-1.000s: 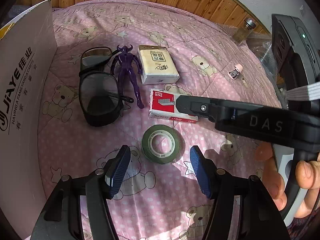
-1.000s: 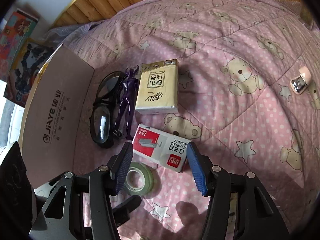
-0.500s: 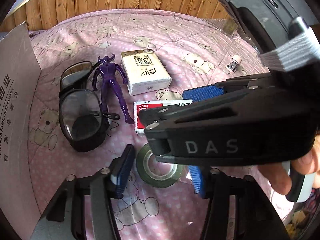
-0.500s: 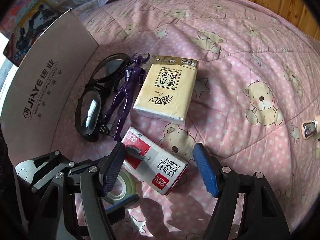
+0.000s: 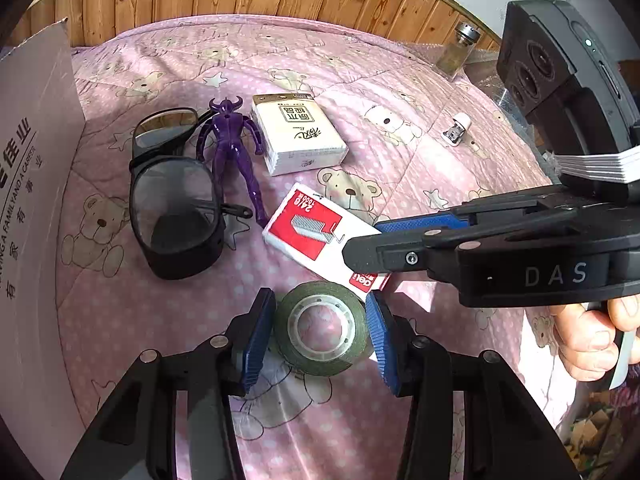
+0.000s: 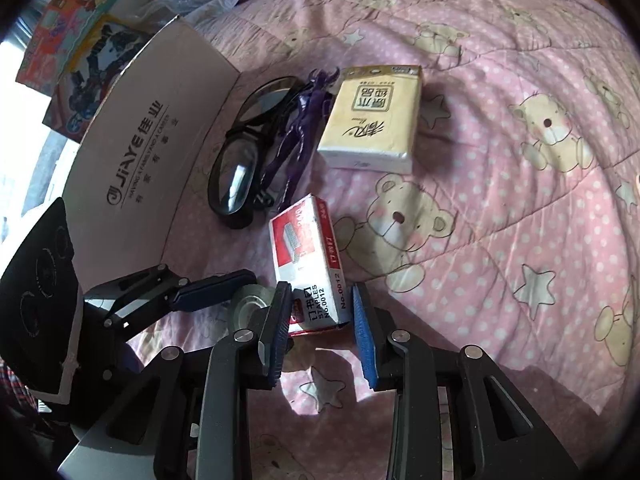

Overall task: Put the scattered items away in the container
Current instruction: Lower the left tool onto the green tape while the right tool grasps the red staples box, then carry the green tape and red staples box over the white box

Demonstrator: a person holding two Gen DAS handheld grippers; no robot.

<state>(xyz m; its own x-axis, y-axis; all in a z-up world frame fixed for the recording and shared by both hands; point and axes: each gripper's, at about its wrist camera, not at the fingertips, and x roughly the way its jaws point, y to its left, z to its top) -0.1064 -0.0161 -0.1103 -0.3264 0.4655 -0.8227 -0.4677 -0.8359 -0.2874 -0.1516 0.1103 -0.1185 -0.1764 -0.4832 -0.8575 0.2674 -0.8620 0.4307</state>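
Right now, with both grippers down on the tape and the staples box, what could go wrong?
The left gripper straddles the tape roll while the right gripper straddles the staples box right beside it, so the two may knock together when lifting. The right gripper has only the box's near end, so the box may tip or slip. The soft quilt could get pinched.

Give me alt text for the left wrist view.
The left tool straddles a tape roll on a pink quilt. The right tool reaches over a staple box; goggles, figurine, tissues lie beyond.
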